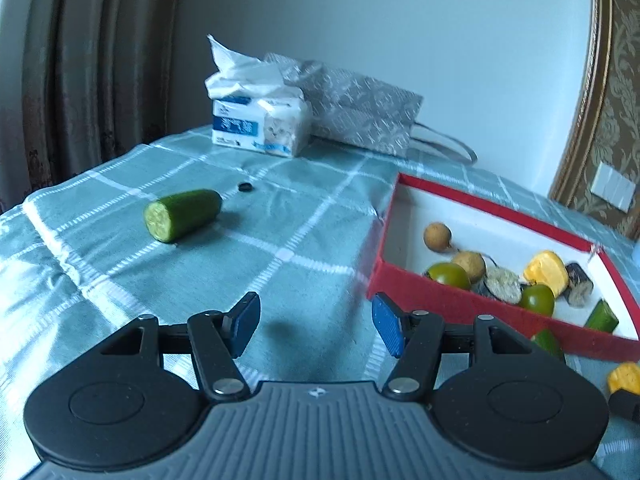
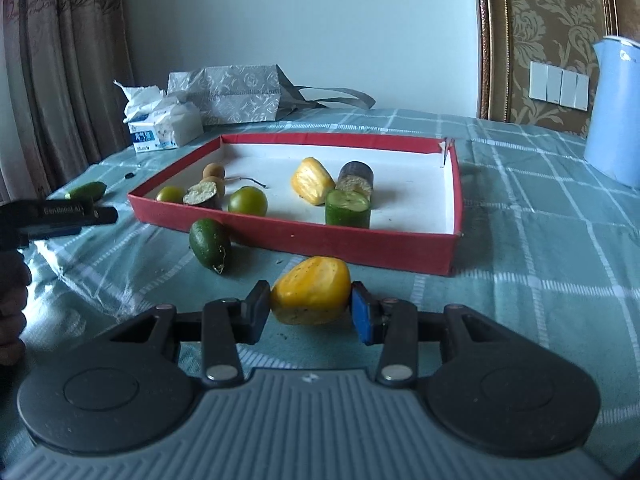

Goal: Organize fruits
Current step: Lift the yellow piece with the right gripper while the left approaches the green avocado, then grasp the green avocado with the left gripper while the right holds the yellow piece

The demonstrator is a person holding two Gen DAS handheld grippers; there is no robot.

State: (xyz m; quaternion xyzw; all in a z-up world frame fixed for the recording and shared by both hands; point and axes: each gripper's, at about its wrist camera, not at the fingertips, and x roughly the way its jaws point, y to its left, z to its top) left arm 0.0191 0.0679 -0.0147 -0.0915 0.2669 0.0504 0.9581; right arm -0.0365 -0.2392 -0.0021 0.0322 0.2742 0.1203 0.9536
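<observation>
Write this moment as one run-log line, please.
right hand-held gripper: shut on yellow fruit chunk | left hand-held gripper: open, empty | red cardboard tray: partly filled

Woven checked cloth (image 2: pixel 540 264), matt red cardboard tray (image 2: pixel 320 240), glossy curtain (image 1: pixel 80 60), crinkled tissue pack (image 1: pixel 260 120)

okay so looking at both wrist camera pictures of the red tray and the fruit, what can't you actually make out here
- Small black object on the checked green cloth: too small to identify in either view.
- Printing on the white tissue pack: blurred, left wrist view.
- Pale blue jug: cut off by the right wrist picture's edge.
- Underside of the yellow fruit piece in the right gripper: hidden by the piece itself.
- Left gripper: only its side shows in the right view.
</observation>
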